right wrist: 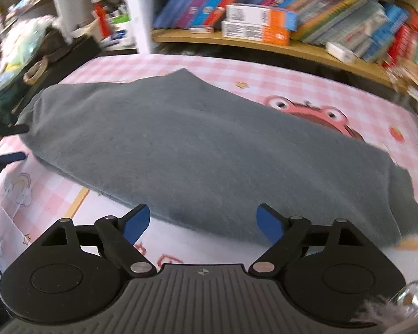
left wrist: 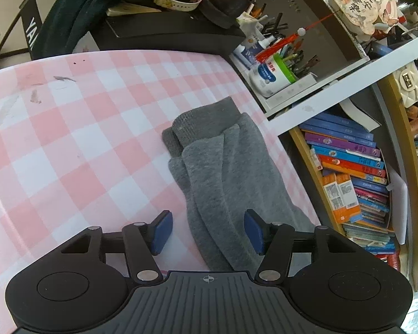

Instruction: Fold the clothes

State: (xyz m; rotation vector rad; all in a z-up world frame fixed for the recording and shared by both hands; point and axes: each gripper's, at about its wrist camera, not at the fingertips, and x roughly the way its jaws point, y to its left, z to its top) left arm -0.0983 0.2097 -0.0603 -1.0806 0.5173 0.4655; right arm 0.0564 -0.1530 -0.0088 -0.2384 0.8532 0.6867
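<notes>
Right gripper [right wrist: 202, 224] spread and empty just short of the grey garment [right wrist: 186, 150], left gripper [left wrist: 207, 232] spread over its ribbed end with nothing pinched, garment lying long on the pink checked table [left wrist: 69, 144]; judged between folds, fresh hold on an edge needed next.

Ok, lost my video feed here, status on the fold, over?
Left gripper open, pads astride the grey garment's edge, not pinching. Right gripper open, empty, at its near edge. Garment lies folded lengthwise on the pink checked tablecloth. Nothing in the way.
</notes>
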